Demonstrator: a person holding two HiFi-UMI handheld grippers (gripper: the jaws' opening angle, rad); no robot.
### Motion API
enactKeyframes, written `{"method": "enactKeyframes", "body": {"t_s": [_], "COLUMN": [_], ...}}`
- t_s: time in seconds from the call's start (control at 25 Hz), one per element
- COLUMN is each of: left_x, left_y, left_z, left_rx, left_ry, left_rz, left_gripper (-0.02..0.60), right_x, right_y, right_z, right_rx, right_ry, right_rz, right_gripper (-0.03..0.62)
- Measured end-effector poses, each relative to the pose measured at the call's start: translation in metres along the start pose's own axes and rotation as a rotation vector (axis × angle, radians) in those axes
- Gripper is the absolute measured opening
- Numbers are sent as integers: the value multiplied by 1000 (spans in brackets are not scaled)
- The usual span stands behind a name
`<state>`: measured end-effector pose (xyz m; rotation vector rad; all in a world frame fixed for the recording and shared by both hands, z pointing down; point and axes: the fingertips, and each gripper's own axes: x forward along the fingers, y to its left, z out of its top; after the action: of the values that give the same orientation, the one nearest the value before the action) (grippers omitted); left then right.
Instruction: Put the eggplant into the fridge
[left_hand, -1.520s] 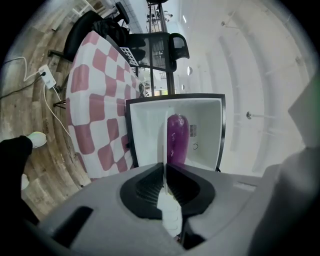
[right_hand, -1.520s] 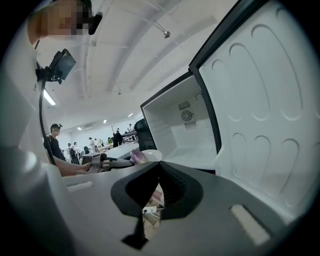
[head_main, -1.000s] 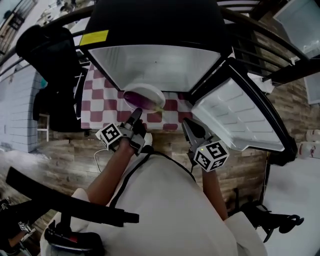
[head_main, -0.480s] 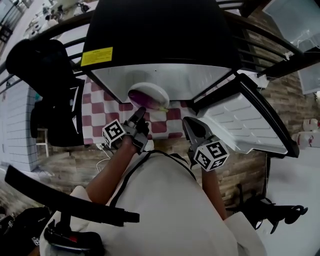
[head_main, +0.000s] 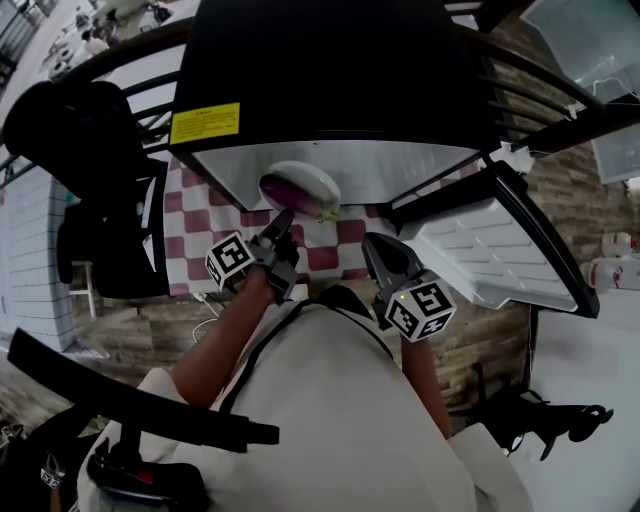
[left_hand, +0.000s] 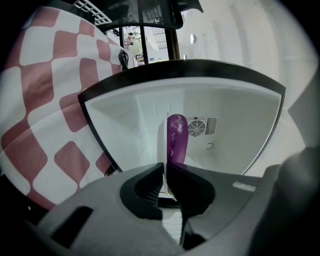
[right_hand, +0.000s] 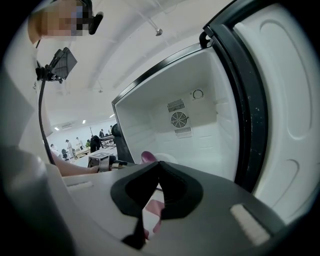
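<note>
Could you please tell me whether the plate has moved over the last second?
Yes: the plate has gone further into the fridge, past its front edge.

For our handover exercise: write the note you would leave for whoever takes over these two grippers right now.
Left gripper: shut on the rim of the plate, holding it at the mouth of the fridge.
Right gripper: shut, empty, near the open door.
Eggplant: lies on the plate, pointing toward the fridge's back wall.
Done: door open, eggplant on its plate at the opening.
Left: set the plate down inside, let go, pull back; probably shut the door after.
</note>
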<state>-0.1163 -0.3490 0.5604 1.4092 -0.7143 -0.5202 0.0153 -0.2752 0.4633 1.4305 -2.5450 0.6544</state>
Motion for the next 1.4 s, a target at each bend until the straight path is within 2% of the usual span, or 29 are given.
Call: {"method": "enactKeyframes", "body": {"t_s": [0.56, 1.04, 1.4], "left_x": [31, 71, 102], "left_y": [11, 28, 41], "left_z": [-6, -11, -16], "left_rx": [25, 0, -9], "left_ry": [2, -41, -75], "left_rz": [16, 23, 17], "left_gripper": [26, 27, 28], "right_x": [13, 20, 15], "right_y": [-23, -43, -49], "right_z": [2, -15, -19], "right_rx": [25, -13, 1], "right_ry": [17, 104, 114], "right_rz": [24, 75, 93], "right_gripper": [6, 6, 6]}}
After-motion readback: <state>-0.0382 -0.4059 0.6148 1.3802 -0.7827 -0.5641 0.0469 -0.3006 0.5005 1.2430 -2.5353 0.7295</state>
